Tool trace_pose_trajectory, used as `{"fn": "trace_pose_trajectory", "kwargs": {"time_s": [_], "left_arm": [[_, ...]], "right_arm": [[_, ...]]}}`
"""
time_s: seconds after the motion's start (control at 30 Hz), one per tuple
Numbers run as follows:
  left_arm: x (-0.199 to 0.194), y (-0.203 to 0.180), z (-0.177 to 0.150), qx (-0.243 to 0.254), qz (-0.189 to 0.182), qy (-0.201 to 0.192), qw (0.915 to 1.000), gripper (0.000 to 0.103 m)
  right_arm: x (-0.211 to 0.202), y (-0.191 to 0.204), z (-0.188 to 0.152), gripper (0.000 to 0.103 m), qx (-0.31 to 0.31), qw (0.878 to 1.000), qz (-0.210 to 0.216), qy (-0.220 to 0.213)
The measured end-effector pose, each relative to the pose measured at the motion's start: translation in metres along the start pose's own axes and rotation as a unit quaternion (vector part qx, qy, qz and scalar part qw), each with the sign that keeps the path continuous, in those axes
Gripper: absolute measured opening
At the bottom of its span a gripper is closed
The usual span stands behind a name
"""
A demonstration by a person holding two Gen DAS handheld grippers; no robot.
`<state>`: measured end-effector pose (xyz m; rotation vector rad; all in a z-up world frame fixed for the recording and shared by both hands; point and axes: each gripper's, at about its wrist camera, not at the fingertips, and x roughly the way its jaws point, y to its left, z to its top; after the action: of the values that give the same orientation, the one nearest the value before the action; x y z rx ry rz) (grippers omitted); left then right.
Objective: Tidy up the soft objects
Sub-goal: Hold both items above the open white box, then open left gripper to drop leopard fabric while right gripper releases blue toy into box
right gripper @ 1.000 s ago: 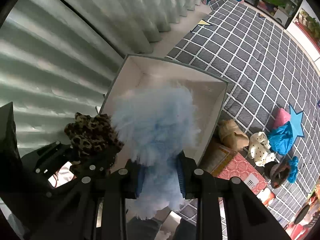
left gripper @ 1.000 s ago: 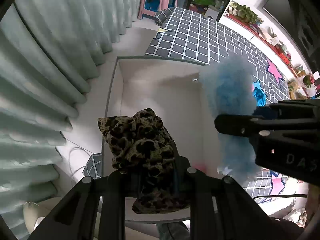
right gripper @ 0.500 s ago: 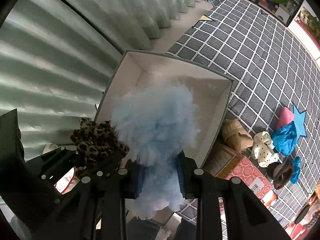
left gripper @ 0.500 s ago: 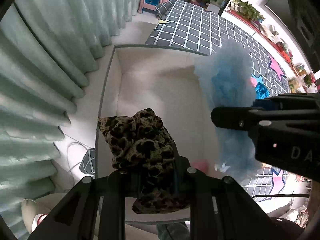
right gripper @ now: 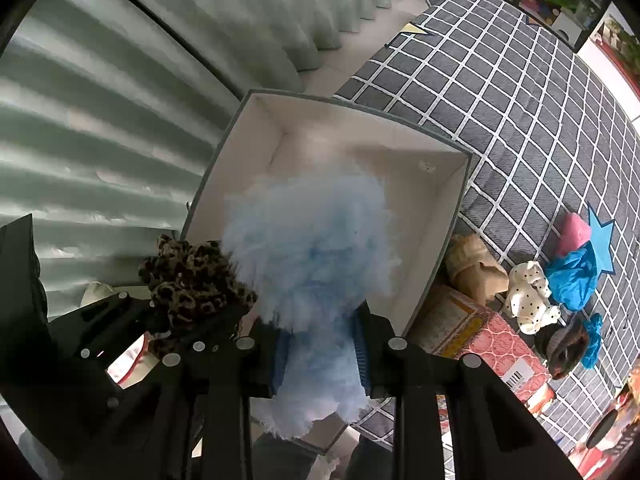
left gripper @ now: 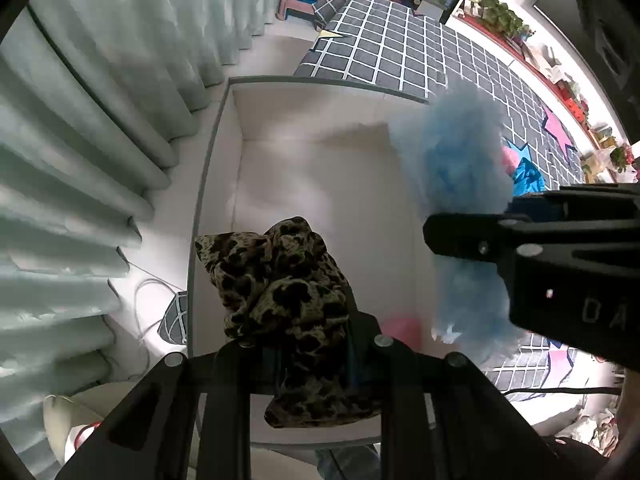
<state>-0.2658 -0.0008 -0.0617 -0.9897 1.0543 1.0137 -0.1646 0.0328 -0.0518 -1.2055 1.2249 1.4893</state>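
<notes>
The left gripper [left gripper: 310,354] pinches a leopard-print cloth [left gripper: 280,284] and the right gripper [right gripper: 320,354] pinches a fluffy blue puff [right gripper: 312,240], both held above the open white box [right gripper: 452,224], with more soft things [right gripper: 560,280] lying beside the box on the checked mat [right gripper: 520,80].

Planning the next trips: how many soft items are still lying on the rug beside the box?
6 visible: tan, polka-dot, pink, blue, dark, small blue. Others may be hidden.
</notes>
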Motion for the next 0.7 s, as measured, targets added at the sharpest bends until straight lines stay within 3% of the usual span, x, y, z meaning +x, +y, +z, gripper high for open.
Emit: {"fn": "trace_pose_trajectory", "kwargs": {"time_s": [0.2,0.3,0.33,0.47,0.53,0.57,0.6,0.67,0.7], "left_arm": [[0.0028,-0.0017,-0.0002,0.004,0.001,0.003,1.0000,0.025],[0.0015,-0.0027,-0.0008,0.008,0.003,-0.003,1.0000,0.032],[0.0004,-0.0034,-0.0009,0.010,0.001,-0.006,0.9999,0.038],[-0.0039,-0.0053,0.0000,0.012,0.002,-0.017,0.9998,0.081],[-0.0054,-0.0064,0.0003,0.013,0.006,-0.020,0.9997,0.081],[-0.0048,-0.0068,0.0008,0.014,0.009,-0.018,0.9997,0.082],[-0.0039,-0.0072,0.0010,0.015,0.011,-0.016,0.9997,0.083],[-0.0037,-0.0066,0.0018,0.011,0.008,-0.018,0.9997,0.089],[-0.0048,-0.0056,0.0022,0.008,0.005,-0.020,0.9998,0.093]], "right_arm": [[0.0023,0.0002,0.0005,0.029,0.002,1.000,-0.001,0.003],[0.0028,-0.0002,0.0016,0.029,0.003,1.000,-0.001,0.004],[0.0027,-0.0002,0.0019,0.029,0.003,1.000,-0.001,0.003],[0.0022,-0.0002,0.0033,0.030,0.000,1.000,0.003,0.003],[0.0007,-0.0002,0.0042,0.032,-0.002,1.000,-0.002,0.001],[0.0002,-0.0007,0.0042,0.038,-0.001,1.000,-0.003,0.000],[-0.0005,-0.0011,0.0048,0.057,-0.001,1.000,-0.004,-0.002],[-0.0033,-0.0025,0.0057,0.079,0.002,1.000,-0.008,-0.007],[-0.0053,-0.0035,0.0061,0.080,0.002,1.000,-0.012,-0.012]]}}
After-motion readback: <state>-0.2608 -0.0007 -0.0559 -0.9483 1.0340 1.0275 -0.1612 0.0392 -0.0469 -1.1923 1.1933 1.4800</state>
